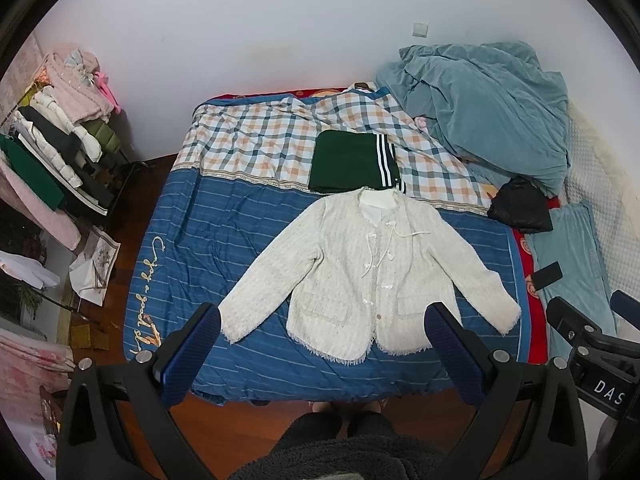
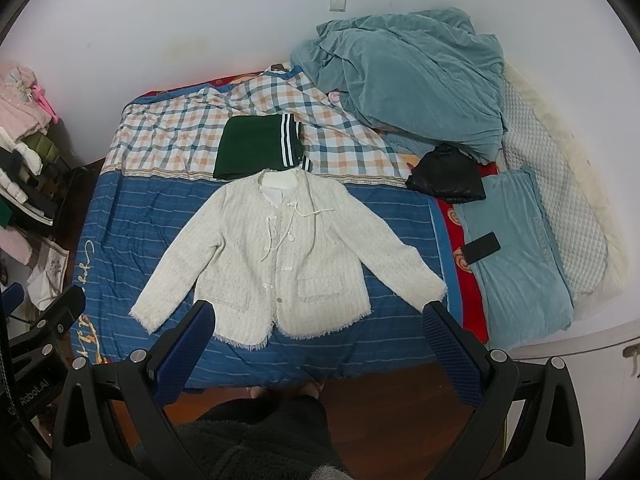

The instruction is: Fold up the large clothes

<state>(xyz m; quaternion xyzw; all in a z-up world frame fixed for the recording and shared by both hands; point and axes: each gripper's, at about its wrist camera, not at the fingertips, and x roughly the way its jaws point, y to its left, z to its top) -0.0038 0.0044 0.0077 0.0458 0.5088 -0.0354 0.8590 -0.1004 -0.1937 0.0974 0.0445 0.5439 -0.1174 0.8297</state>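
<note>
A cream tweed jacket (image 1: 372,272) lies flat, front up, sleeves spread, on the blue striped bedspread (image 1: 224,232); it also shows in the right wrist view (image 2: 280,256). My left gripper (image 1: 324,320) is open and empty, held high above the bed's near edge, its blue-padded fingers (image 1: 192,356) framing the jacket's hem. My right gripper (image 2: 320,316) is open and empty too, at a similar height, with the jacket between its fingers (image 2: 452,348). The right gripper's body shows at the right edge of the left wrist view (image 1: 592,344).
A folded dark green garment with white stripes (image 1: 352,162) lies just beyond the jacket's collar. A teal blanket heap (image 1: 488,108), a black bag (image 1: 520,208), a teal pillow (image 2: 520,248) and a phone (image 2: 482,247) lie at the right. A clothes rack (image 1: 60,152) stands left.
</note>
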